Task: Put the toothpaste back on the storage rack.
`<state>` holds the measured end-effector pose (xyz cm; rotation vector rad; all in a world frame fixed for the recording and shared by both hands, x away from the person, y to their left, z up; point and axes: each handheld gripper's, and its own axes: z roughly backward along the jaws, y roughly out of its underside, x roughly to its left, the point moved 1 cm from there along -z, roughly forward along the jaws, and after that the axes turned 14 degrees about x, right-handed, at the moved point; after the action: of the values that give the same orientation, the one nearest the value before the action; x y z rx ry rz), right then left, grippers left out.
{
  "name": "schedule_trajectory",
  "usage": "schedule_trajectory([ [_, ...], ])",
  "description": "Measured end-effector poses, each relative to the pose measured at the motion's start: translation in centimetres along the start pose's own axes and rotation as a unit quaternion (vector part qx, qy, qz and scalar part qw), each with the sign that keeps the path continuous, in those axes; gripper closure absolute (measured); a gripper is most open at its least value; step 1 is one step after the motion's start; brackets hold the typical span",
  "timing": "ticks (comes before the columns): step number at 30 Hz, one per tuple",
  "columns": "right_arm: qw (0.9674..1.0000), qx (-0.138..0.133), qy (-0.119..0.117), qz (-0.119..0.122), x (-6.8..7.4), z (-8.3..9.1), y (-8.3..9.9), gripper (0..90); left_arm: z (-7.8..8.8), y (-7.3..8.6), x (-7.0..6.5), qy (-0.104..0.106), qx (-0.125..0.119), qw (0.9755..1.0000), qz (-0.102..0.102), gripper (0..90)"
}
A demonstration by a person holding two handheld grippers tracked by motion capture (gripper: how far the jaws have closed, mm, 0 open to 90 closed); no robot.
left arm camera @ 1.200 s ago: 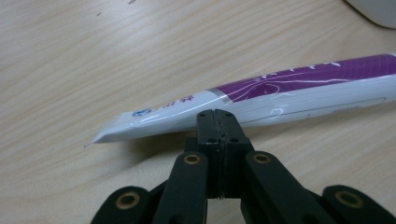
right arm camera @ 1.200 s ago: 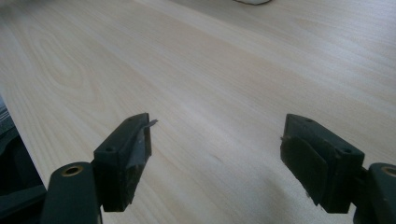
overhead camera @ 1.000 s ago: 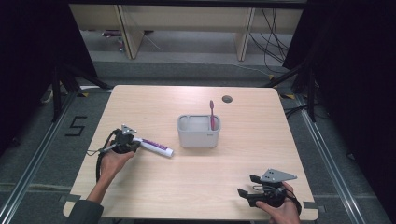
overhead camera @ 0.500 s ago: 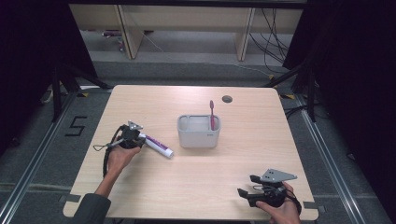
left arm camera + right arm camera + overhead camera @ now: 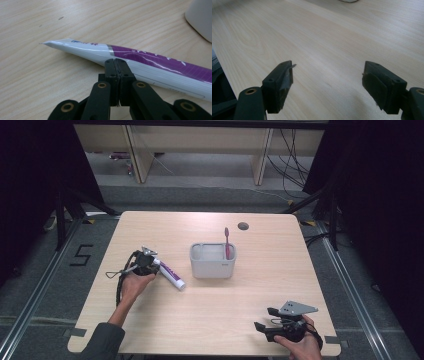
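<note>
Your left gripper [image 5: 150, 259] sits left of centre in the high view, at the flat crimped tail of the white and purple plastic toothpaste tube [image 5: 172, 275], which lies on the pale wooden bench [image 5: 210, 320] and slants toward the lower right. In the left gripper view the tube [image 5: 140, 61] crosses the frame from its crimped tip at the left to the thicker body at the lower right, and your left gripper [image 5: 116, 65] has its jaws clenched together in front of the tube's side. Whether they pinch any of the tube's skin you cannot tell from here.

Treat the tube as light, soft-walled and glossy. It will likely dent under pressure and slide on the smooth wood, and a hard squeeze on the body could push paste toward the cap. The flat tail end, or the firmer shoulder near the cap, looks like the safer hold.

The grey rectangular plastic holder [image 5: 212, 261] stands just right of the tube, near the frame's centre, with a pink toothbrush [image 5: 227, 244] upright inside.

Your right gripper [image 5: 264, 319] rests at the lower right, jaws released and wide apart over bare wood [image 5: 327, 72].
</note>
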<state>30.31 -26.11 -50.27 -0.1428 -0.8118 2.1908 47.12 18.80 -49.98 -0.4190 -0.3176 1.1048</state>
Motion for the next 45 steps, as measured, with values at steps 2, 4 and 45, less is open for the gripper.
schedule_trajectory([
  [2,1.0,-0.001,0.006,0.004,-0.1,0.1,0.0,25.4,0.0,-0.2,-0.1,0.0,0.009,1.0,-0.002,88.1],
  [4,1.0,-0.001,0.006,0.003,-0.1,0.1,0.0,25.4,-0.2,-0.4,-0.2,0.001,0.007,1.0,-0.003,88.0],
  [45,1.0,0.002,-0.003,-0.003,0.1,-0.1,0.0,25.4,1.5,-2.5,-2.3,0.015,0.026,0.9982,0.052,39.2],
])
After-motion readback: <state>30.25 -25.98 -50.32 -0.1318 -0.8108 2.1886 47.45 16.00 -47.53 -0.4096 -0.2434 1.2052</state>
